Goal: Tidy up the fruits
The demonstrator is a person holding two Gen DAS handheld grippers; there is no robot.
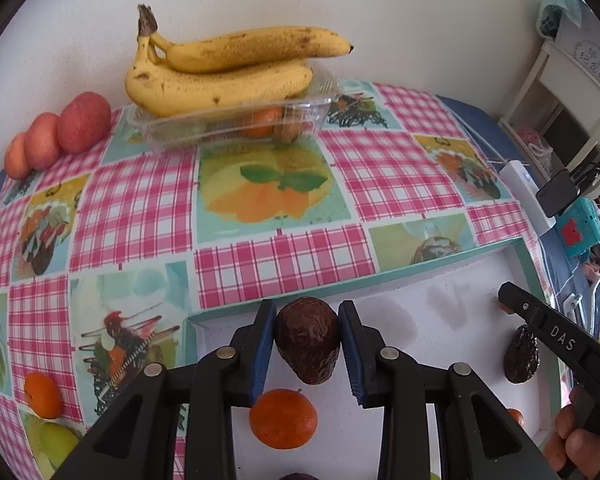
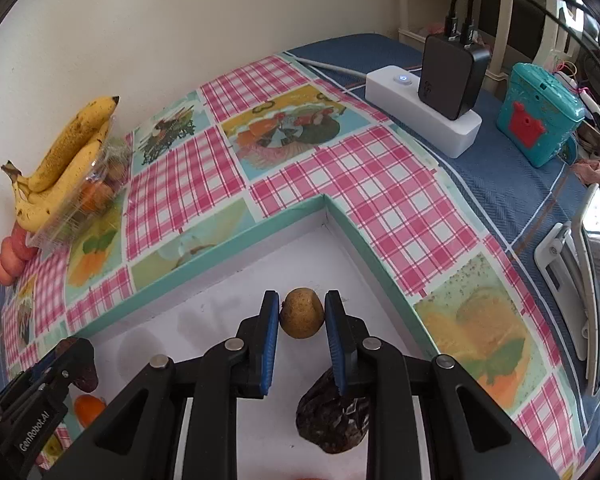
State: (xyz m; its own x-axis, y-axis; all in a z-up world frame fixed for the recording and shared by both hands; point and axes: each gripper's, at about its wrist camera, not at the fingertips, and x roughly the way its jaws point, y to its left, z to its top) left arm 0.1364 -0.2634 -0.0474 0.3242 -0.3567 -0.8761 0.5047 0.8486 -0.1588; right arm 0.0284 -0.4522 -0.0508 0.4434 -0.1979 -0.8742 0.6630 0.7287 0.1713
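The left tongs (image 1: 307,342) clasp a dark avocado (image 1: 307,345) between the pads, its long axis running back along the fingers; the right tongs (image 2: 302,314) pinch a small brownish fruit (image 2: 302,313) at their tips, both over the white tray (image 2: 236,292); a wrinkled avocado (image 2: 334,420) lies just beneath the right tongs

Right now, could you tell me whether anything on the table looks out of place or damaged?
Yes. The bunch of spotted yellow bananas lies across the rim of the clear plastic punnet, overhanging it. The shrivelled dark avocado in the white tray looks wrinkled, perhaps overripe.
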